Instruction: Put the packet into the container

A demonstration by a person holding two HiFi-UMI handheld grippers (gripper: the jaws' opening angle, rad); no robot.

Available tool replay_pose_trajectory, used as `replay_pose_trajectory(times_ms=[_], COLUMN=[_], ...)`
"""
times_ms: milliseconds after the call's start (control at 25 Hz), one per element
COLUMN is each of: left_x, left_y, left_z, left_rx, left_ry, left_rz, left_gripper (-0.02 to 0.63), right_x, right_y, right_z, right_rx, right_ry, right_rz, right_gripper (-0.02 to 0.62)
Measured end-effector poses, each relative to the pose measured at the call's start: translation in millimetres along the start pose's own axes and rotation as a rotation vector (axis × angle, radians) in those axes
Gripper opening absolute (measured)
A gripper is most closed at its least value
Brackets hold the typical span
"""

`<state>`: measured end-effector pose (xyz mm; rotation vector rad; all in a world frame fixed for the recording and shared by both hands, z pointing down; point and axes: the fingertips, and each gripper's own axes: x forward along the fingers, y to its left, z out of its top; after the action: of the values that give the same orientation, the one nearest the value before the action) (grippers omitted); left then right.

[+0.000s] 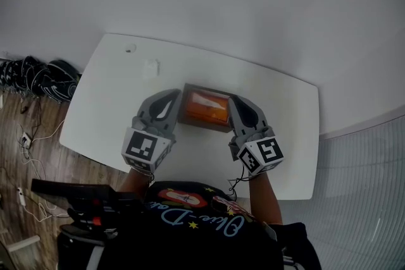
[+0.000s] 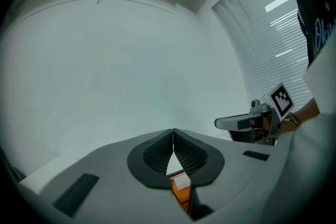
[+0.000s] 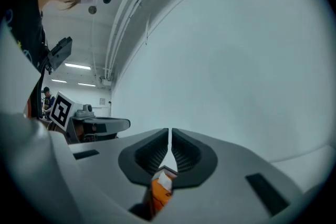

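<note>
Office-like room, white table (image 1: 107, 92), window blinds (image 2: 273, 44), strip lights (image 3: 77, 66)

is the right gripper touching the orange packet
Touching. The right gripper view shows the right gripper closed on an edge of the orange packet.

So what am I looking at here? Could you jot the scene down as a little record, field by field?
setting: white table
packet: orange packet, at the container's opening; whether it rests inside cannot be told
container: brown box, mid-table, under the packet
left gripper: fingers closed on the packet's left end
right gripper: fingers closed on the packet's right end
other items: small white object and small round thing, farther back on the table
</note>
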<state>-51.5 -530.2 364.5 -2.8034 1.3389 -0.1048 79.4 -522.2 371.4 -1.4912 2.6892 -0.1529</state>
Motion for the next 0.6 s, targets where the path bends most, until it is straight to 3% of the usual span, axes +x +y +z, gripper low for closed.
replay_pose_trajectory(times_ms=[240,600], left_x=[0.2,3.0], left_y=[-8.7,-18.1], left_z=[-3.1,-10.2], left_rx=[-0.005,-0.005], left_ry=[0.005,0.015], left_rz=[-0.01,-0.028], left_gripper=[0.009,0.009], right_x=[-14.9,-23.6], right_y=[8.7,7.9], right_z=[14.2,15.0], right_rx=[-0.057,-0.055], right_ry=[-0.053,-0.067], right_rz=[-0.004,-0.021], right_gripper=[0.021,0.017])
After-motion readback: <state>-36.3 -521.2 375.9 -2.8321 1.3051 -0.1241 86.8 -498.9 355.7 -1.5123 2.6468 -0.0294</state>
